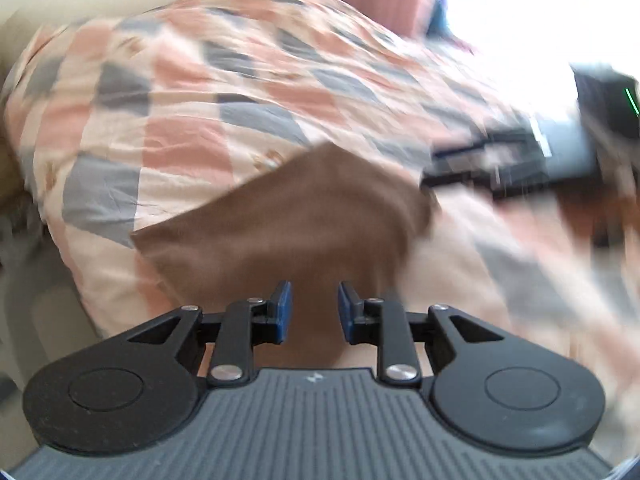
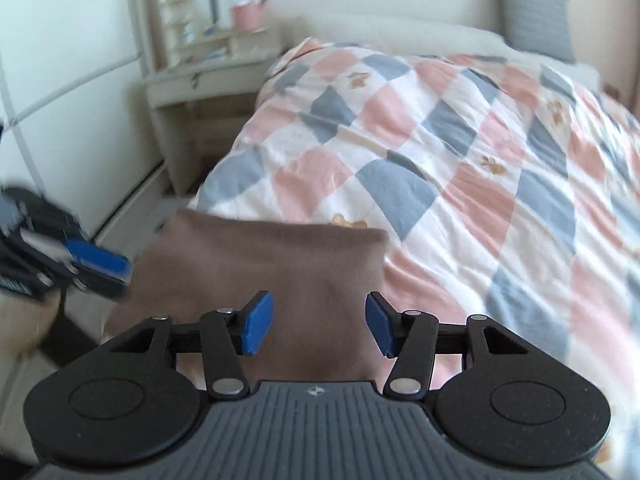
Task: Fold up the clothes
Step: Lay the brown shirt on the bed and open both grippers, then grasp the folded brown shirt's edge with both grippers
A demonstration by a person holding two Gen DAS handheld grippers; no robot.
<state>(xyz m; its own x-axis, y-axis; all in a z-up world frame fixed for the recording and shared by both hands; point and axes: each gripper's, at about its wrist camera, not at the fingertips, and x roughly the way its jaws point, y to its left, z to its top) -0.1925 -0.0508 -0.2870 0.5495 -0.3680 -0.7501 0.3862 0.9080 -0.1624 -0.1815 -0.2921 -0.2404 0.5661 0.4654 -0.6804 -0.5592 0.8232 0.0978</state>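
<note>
A bed (image 2: 460,152) with a pink, grey and white checked quilt lies ahead of the tongs; a pale nightstand (image 2: 200,80) stands far left, a grey pillow (image 2: 534,14) beyond

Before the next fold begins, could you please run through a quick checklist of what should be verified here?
1. Left gripper open and empty: ok.
2. Right gripper open and empty: ok.
3. Brown garment lying on the checked duvet: ok.
4. Garment lying flat, no bunching: cannot tell, blurred.
5. Both grippers near the garment's close edge: ok.
6. Garment's near edge visible for grasping: not ok, hidden behind the grippers.
</note>
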